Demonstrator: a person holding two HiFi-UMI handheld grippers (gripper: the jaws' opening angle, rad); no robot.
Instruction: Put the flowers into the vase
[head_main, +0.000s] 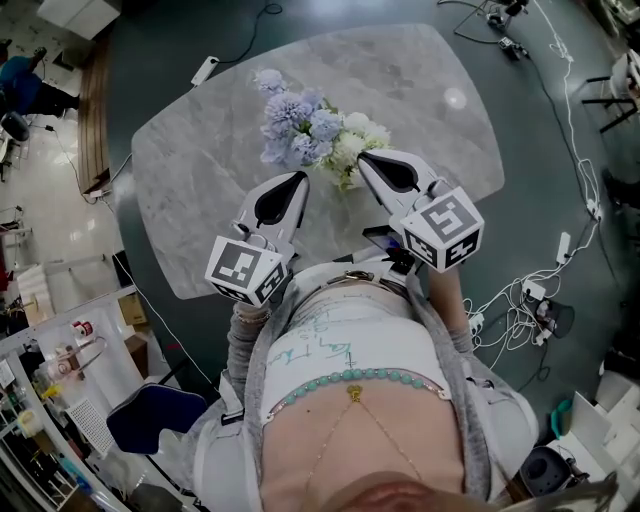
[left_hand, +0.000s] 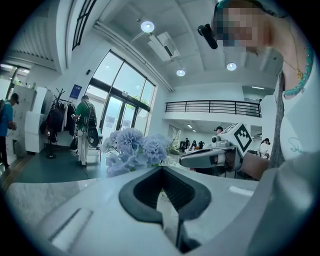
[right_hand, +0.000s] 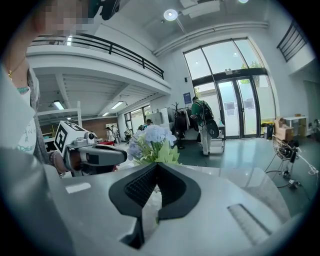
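Both empty — left gripper (head_main: 296, 180) and right gripper (head_main: 366, 160) had fingers together; flowers (head_main: 312, 138) stood just beyond both tips, on table (head_main: 190, 190).

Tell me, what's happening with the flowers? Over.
Left tool, right tool: both shut, empty. Flowers on table, just ahead. Nothing in between.

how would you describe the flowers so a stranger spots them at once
Find the pale grey marble-look table on the dark floor. Near its middle, past the tips of the left claw and right claw, sits a bunch of flowers. Lavender-blue blooms beside white ones set it apart from the grey claws and stone.
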